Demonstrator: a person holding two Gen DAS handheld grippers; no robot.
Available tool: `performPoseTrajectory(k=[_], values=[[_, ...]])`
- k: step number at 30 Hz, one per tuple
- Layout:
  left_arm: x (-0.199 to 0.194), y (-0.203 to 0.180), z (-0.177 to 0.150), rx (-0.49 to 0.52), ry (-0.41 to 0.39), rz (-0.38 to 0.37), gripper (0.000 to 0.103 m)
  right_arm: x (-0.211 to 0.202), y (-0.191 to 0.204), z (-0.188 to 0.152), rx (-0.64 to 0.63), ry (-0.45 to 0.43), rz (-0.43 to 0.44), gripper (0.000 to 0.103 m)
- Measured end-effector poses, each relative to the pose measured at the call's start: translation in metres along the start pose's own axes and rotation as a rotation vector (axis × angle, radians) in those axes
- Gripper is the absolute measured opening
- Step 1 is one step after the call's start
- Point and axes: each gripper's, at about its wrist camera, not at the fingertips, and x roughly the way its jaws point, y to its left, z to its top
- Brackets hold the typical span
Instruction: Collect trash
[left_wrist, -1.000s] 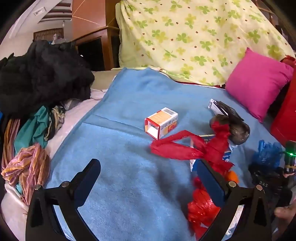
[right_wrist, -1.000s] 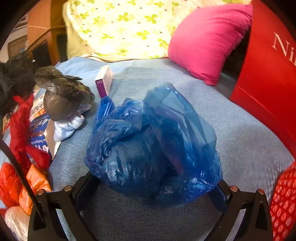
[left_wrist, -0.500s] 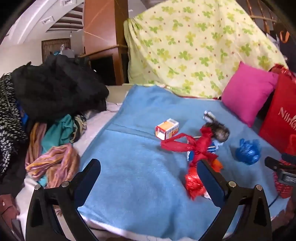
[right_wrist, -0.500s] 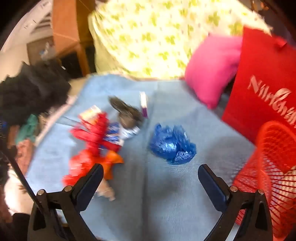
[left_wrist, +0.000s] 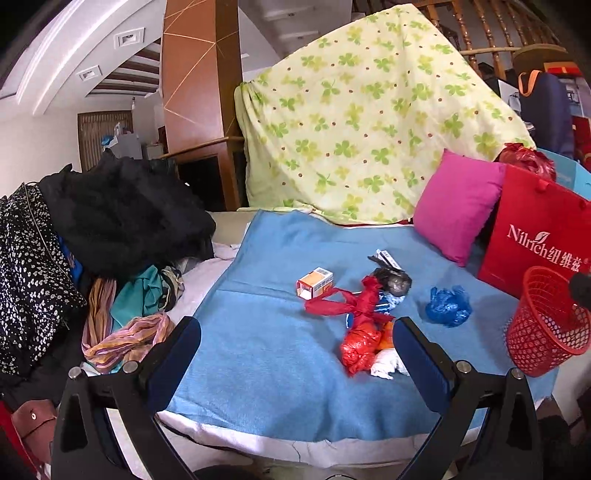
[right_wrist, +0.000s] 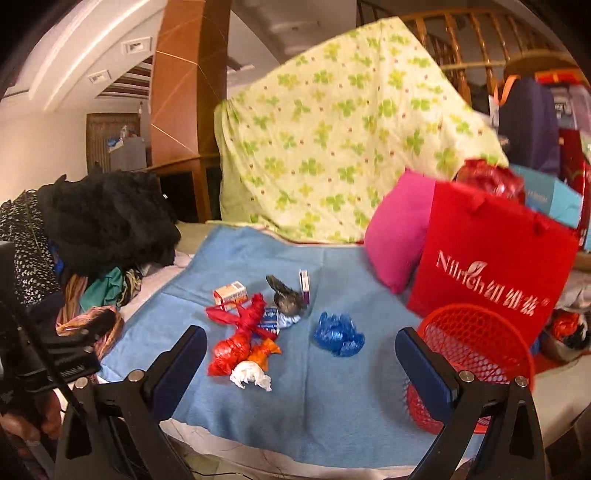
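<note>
Trash lies on a blue blanket (left_wrist: 266, 354): a red plastic bag (left_wrist: 356, 317) (right_wrist: 240, 332), an orange-white carton (left_wrist: 314, 282) (right_wrist: 229, 291), a dark crumpled bag (left_wrist: 393, 282) (right_wrist: 288, 297), a blue plastic bag (left_wrist: 447, 305) (right_wrist: 338, 334), white tissue (left_wrist: 386, 363) (right_wrist: 251, 374), an orange wrapper (right_wrist: 264, 350) and a purple-edged box (right_wrist: 304, 284). A red mesh basket (left_wrist: 550, 325) (right_wrist: 476, 354) stands at the right. My left gripper (left_wrist: 295, 354) and right gripper (right_wrist: 301, 363) are both open, empty, held back from the bed's near edge.
A pile of clothes (left_wrist: 110, 229) fills the left side. A pink cushion (left_wrist: 458, 206), a red paper bag (left_wrist: 535, 236) and a clover-print sheet (left_wrist: 362, 122) stand behind the trash. A hand holding the left gripper (right_wrist: 33, 424) shows in the right wrist view.
Both grippers pulled back and up from the trash. The right one was around the blue bag one second ago and is now far from it, empty. The red basket came into view.
</note>
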Motion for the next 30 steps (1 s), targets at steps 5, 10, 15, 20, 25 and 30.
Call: performPoseTrajectory(k=[5,10,15,20,25,30], values=[[-0.006,-0.001,-0.002,0.031,-0.015,0.001,0.103,-0.020,0.007,0.005,-0.012,-0.041,-0.024,0.103],[-0.006,-0.003,-0.003,0.041,-0.019,0.004,0.103,-0.024,0.007,0.008,-0.009,-0.047,-0.029,0.103],[-0.008,-0.004,-0.005,0.043,-0.025,0.000,0.103,-0.026,0.008,0.010,0.005,-0.050,-0.029,0.103],[-0.010,-0.002,-0.005,0.048,-0.029,-0.002,0.103,-0.027,0.010,0.010,0.008,-0.051,-0.031,0.103],[-0.009,-0.002,-0.006,0.049,-0.027,0.002,0.103,-0.030,0.012,0.009,0.015,-0.064,-0.030,0.103],[-0.008,-0.001,-0.008,0.049,-0.022,0.001,0.103,-0.031,0.014,0.010,0.020,-0.073,-0.034,0.103]])
